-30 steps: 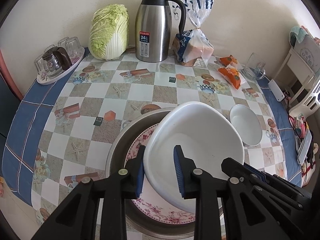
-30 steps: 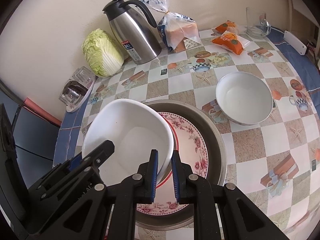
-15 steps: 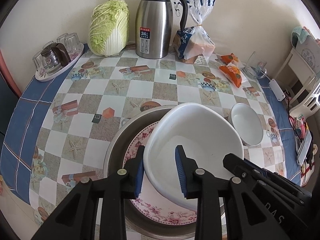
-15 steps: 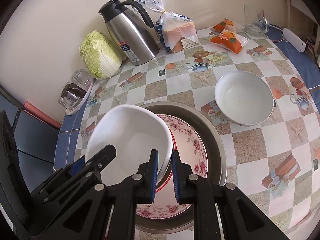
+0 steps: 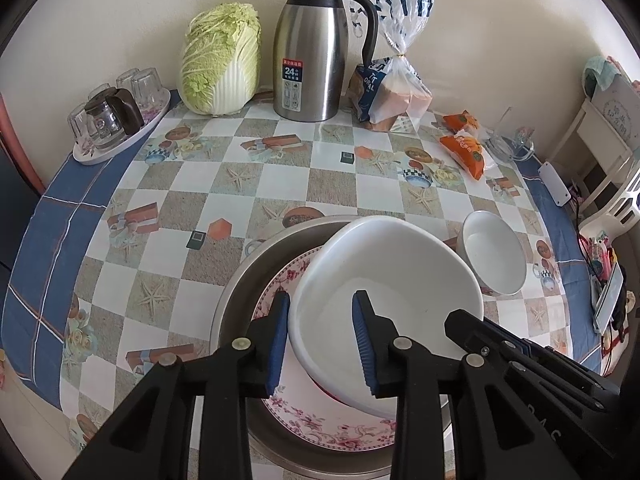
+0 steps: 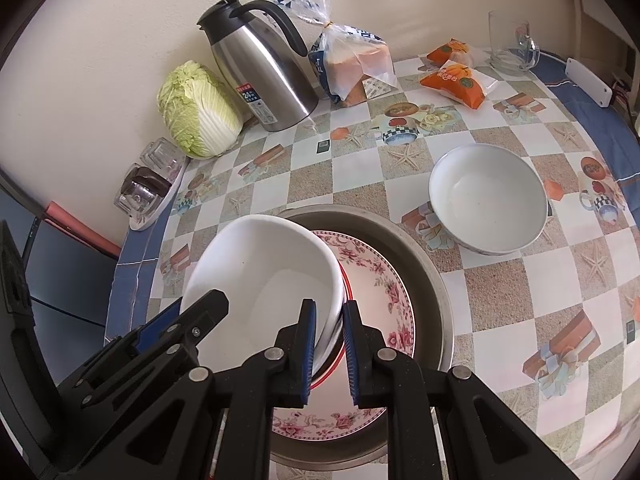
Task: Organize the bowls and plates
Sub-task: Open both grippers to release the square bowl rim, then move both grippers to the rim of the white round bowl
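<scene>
A large white bowl (image 5: pixel 384 280) (image 6: pixel 260 272) rests tilted on a floral plate (image 5: pixel 280 292) (image 6: pixel 384 280) inside a metal basin (image 5: pixel 248 276) (image 6: pixel 424 272). A red-edged rim shows just under the bowl. My left gripper (image 5: pixel 320 338) straddles the bowl's left rim with one blue pad outside and one inside. The inner pad stands off the wall, so the jaws are open. My right gripper (image 6: pixel 328 344) is shut on the bowl's right rim. A smaller white bowl (image 5: pixel 494 258) (image 6: pixel 488 200) sits on the table to the right of the basin.
Along the wall stand a cabbage (image 5: pixel 220 60), a steel thermos jug (image 5: pixel 312 48) and a bagged loaf (image 5: pixel 392 92). Orange snack packets (image 5: pixel 464 148) and a glass mug (image 5: pixel 512 140) lie at the right, and a tray of glasses (image 5: pixel 116 120) at the left.
The left gripper's jaws have spread slightly around the bowl's rim. The right gripper keeps its grip, and the bowl has hardly shifted.
</scene>
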Motion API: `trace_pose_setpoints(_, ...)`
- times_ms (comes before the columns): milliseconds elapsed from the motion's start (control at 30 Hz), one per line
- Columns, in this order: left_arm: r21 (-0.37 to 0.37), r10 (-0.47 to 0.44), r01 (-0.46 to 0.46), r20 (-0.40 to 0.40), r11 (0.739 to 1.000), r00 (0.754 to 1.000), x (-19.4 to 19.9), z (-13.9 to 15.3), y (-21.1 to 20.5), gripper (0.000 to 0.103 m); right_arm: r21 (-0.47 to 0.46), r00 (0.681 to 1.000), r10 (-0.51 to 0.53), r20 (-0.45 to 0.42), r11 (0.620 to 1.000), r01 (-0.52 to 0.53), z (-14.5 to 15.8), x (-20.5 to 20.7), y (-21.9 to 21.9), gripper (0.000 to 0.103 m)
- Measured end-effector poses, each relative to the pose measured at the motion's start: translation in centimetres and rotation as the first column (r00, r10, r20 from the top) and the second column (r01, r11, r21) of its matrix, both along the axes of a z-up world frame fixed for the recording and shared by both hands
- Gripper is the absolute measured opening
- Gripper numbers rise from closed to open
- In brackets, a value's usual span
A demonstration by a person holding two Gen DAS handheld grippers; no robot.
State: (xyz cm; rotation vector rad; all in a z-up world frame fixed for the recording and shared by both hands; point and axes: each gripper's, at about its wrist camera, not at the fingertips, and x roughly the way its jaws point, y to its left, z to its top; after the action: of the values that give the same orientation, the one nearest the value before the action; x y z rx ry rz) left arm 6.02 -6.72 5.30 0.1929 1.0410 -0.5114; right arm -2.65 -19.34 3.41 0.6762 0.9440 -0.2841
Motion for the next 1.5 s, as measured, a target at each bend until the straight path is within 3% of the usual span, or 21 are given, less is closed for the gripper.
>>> trace_pose_setpoints(367, -0.066, 0.003, -0.001, 0.044, 0.998, 0.999, -0.4, 2.1, 0.7, 0.036, -0.015, 0.998, -0.001, 0.057, 1.0, 0.002, 1.5, -0.7, -0.2, 0.017)
trace_pose_setpoints(533, -0.102, -0.002, 0.01, 0.079, 0.995, 0.997, -0.7, 3.5, 0.3, 0.065, 0.002, 0.993, -0.037, 0.113, 0.999, 0.037, 2.7, -1.9, -1.8, 0.017)
trace_pose_setpoints(733, -0.086, -0.004, 0.014, 0.109, 0.996, 0.994, -1.0, 3.8, -1.1, 0.077, 0.034, 0.985, -0.15, 0.089, 0.988, 0.148, 1.7, -4.0, -5.9, 0.016)
trace_pose_setpoints(767, -0.084, -0.007, 0.017, 0.11, 0.996, 0.994, -1.1, 3.8, -1.4, 0.078, 0.033, 0.982, -0.169, 0.079, 0.985, 0.167, 1.5, -4.4, -6.6, 0.018)
trace_pose_setpoints(867, -0.077, -0.028, 0.037, 0.115, 0.996, 0.993, -1.5, 3.6, -2.4, 0.085, 0.032, 0.97, -0.239, 0.049, 0.971, 0.238, 0.6, -5.9, -9.1, 0.042)
trace_pose_setpoints(933, -0.058, -0.04, 0.049, 0.136, 0.997, 0.99, -1.9, 3.6, -3.3, 0.087, 0.018, 0.959, -0.281, 0.023, 0.96, 0.28, 0.1, -6.8, -10.7, 0.049)
trace_pose_setpoints(1000, -0.041, -0.048, 0.055, 0.156, 0.998, 0.987, -2.3, 3.5, -4.0, 0.094, 0.007, 0.952, -0.307, -0.006, 0.952, 0.307, -0.5, -7.5, -12.0, 0.071)
trace_pose_setpoints(1133, -0.014, -0.067, 0.071, 0.195, 0.997, 0.979, -2.7, 3.7, -5.4, 0.095, 0.05, 0.934, -0.357, -0.029, 0.932, 0.358, -2.2, -8.9, -14.5, 0.089)
trace_pose_setpoints(1200, -0.01, -0.086, 0.09, 0.204, 0.996, 0.975, -2.8, 3.8, -6.4, 0.095, 0.064, 0.931, -0.364, -0.038, 0.928, 0.366, -2.8, -9.1, -15.2, 0.103)
trace_pose_setpoints(1500, -0.024, -0.134, 0.138, 0.113, 0.99, 0.984, -1.5, 3.4, -11.9, 0.095, 0.026, 0.936, -0.349, -0.047, 0.936, 0.351, -3.9, -8.1, -16.4, 0.103)
